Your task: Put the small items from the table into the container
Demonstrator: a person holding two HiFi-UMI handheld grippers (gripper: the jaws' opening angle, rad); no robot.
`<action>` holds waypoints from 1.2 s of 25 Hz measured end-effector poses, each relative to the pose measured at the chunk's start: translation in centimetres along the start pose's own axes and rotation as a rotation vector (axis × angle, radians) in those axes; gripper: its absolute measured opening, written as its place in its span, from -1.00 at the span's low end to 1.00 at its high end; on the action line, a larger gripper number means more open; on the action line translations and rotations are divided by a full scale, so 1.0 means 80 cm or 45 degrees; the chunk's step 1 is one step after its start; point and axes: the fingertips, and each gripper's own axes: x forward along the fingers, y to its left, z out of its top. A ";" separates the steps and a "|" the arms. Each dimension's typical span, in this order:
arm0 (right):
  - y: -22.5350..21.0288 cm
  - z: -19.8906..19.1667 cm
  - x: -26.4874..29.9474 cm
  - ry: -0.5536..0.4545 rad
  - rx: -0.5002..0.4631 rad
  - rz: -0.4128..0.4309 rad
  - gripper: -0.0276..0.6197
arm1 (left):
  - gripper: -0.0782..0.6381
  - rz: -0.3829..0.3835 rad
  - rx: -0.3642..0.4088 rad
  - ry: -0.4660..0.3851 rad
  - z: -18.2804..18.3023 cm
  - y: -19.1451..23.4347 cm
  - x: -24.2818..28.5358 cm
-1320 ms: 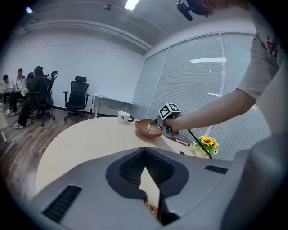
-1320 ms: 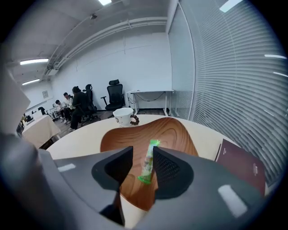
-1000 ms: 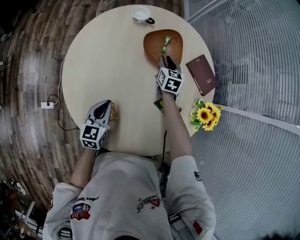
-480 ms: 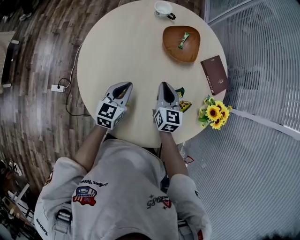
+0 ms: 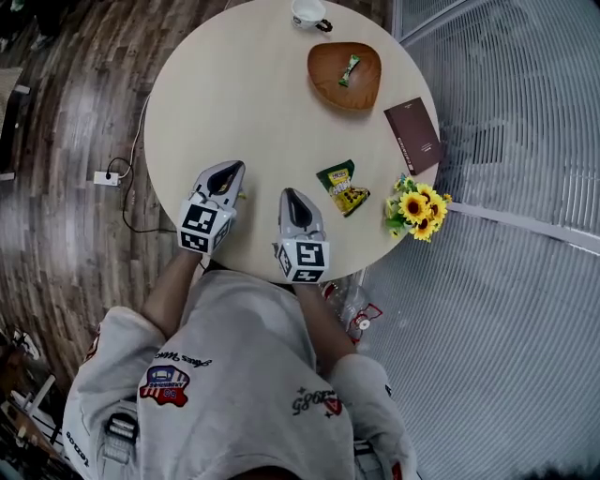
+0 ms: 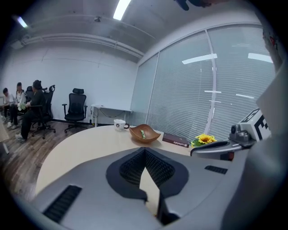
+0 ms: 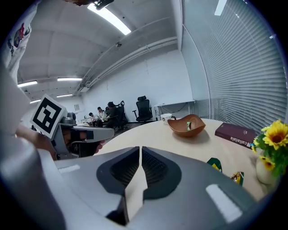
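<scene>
- Your left gripper [image 5: 228,172]: fingers together, over the counter [image 5: 244,84] at 8 o'clock.
- Your right gripper [image 5: 292,196]: fingers together, at 6 o'clock near the counter edge.
- Snack packet [image 5: 342,187]: lying flat at 4 o'clock, apart from both grippers.
- Wooden bowl [image 5: 328,82]: at 1 o'clock, one wrapped candy [image 5: 350,68] inside.

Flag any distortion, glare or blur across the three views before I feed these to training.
Head view: sharp and evenly lit, wood floor planks curving near the frame edges. Left gripper view: strong fisheye, black vignetted corners, ceiling light strip blown out. Right gripper view: same fisheye and vignette, ceiling tube light glaring, sunflowers stretched at the right edge.
</scene>
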 end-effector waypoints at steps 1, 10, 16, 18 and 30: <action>0.003 -0.001 0.000 0.009 -0.001 0.011 -0.86 | -0.77 0.012 -0.002 -0.019 0.002 0.003 -0.005; 0.072 -0.056 0.059 0.159 -0.124 0.164 -0.10 | -0.77 0.200 -0.005 0.008 -0.028 0.081 -0.078; 0.126 -0.123 0.117 0.372 -0.239 0.239 0.21 | -0.77 0.266 -0.056 0.039 -0.046 0.125 -0.115; 0.137 -0.145 0.131 0.442 -0.287 0.243 0.21 | -0.77 0.270 -0.071 0.051 -0.052 0.134 -0.122; 0.126 -0.186 0.146 0.646 -0.304 0.115 -0.19 | -0.77 0.177 -0.069 0.087 -0.051 0.164 -0.108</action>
